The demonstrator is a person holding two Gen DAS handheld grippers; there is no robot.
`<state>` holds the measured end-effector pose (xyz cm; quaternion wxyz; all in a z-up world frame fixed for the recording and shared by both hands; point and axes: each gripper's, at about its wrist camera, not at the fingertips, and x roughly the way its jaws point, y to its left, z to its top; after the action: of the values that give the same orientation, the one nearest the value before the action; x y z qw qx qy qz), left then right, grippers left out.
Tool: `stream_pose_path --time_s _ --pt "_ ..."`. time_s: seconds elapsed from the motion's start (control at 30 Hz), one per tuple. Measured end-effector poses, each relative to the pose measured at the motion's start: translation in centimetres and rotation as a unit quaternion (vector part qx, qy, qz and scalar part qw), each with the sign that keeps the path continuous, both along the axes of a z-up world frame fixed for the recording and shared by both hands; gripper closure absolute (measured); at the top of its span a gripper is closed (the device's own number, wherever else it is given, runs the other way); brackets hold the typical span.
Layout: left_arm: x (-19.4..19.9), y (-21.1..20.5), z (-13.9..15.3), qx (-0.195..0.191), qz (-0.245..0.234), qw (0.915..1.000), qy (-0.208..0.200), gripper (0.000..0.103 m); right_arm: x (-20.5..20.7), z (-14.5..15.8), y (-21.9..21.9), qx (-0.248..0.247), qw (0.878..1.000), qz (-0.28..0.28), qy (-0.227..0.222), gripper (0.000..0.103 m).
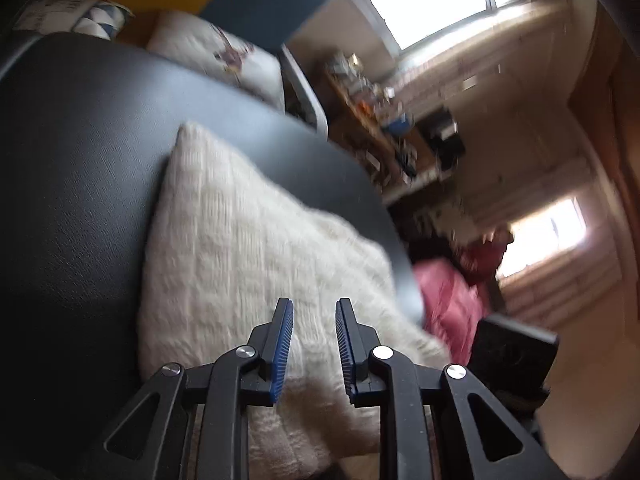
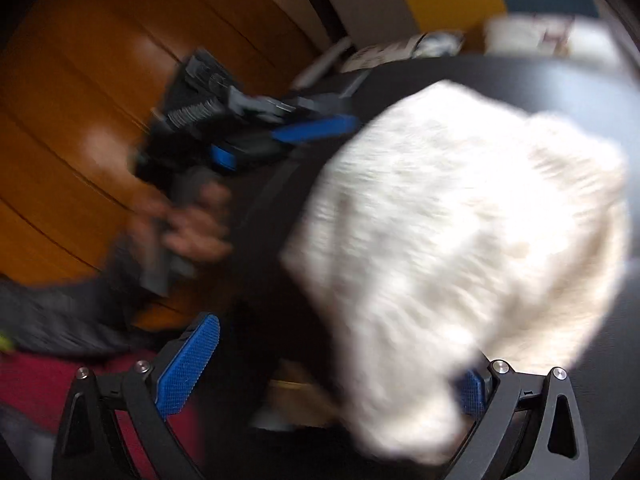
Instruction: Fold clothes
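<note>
1. Lying folded on the black table (image 1: 80, 200): cream knit sweater (image 1: 248, 248), ribbed, fluffy, roughly rectangular.
2. Left gripper (image 1: 314, 308) above it, fingers slightly apart, holding nothing.
3. Right gripper (image 2: 332, 360) spread wide; sweater overlaps one finger, contact unclear through blur.

One white knit (image 1: 256, 248) lay on one black table (image 1: 80, 160); two grippers (image 1: 314, 308) (image 2: 320, 360), two pillows (image 1: 216, 54) and one pink cloth (image 1: 452, 300) showed.

We see motion blur smearing white knit garment (image 2: 460, 220); its near edge hides right gripper's (image 2: 340, 360) far finger. Shelf clutter (image 1: 372, 96) unreadable.
</note>
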<state>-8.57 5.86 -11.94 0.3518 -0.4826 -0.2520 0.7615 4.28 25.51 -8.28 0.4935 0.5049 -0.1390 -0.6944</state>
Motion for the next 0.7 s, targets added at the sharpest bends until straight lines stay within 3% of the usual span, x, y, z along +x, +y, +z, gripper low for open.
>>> stream_pose_path --time_s 0.07,0.13,0.17,0.2,0.4,0.47,0.53,0.7 --pt "0.6 0.4 -1.5 -0.017 -0.026 0.9995 -0.004 0.097 1.6 -1.2 0.5 -0.036 0.999 0.015 -0.024 0.000" --pt "0.9 -0.2 -2.7 0.008 -0.038 0.9992 -0.015 0.100 2.8 -4.2 1.5 -0.013 0.998 -0.001 -0.062 0.001" --pt "1.1 -0.4 -2.5 0.008 -0.039 0.9991 -0.011 0.101 3.4 -5.5 2.2 -0.006 0.997 -0.018 -0.076 0.011" --pt "1.2 -0.6 -2.4 0.009 -0.041 0.9991 -0.006 0.101 4.0 -5.9 3.2 -0.029 0.996 -0.036 -0.076 0.014" --pt "3.3 -0.7 -0.1 -0.011 -0.069 0.9957 0.061 0.087 6.4 -4.3 7.0 -0.093 0.981 -0.158 -0.055 0.014" --pt "4.1 -0.8 0.5 -0.010 -0.079 0.9938 0.078 0.086 6.8 -3.2 8.2 -0.118 0.973 -0.197 -0.036 0.006" --pt "4.8 -0.7 1.0 -0.005 -0.089 0.9919 0.091 0.085 6.1 -3.1 8.4 -0.128 0.965 -0.228 -0.035 0.000" --pt "6.4 0.1 1.0 -0.009 -0.122 0.9861 0.113 0.084 2.8 -4.0 7.8 -0.135 0.944 -0.296 -0.050 0.000"
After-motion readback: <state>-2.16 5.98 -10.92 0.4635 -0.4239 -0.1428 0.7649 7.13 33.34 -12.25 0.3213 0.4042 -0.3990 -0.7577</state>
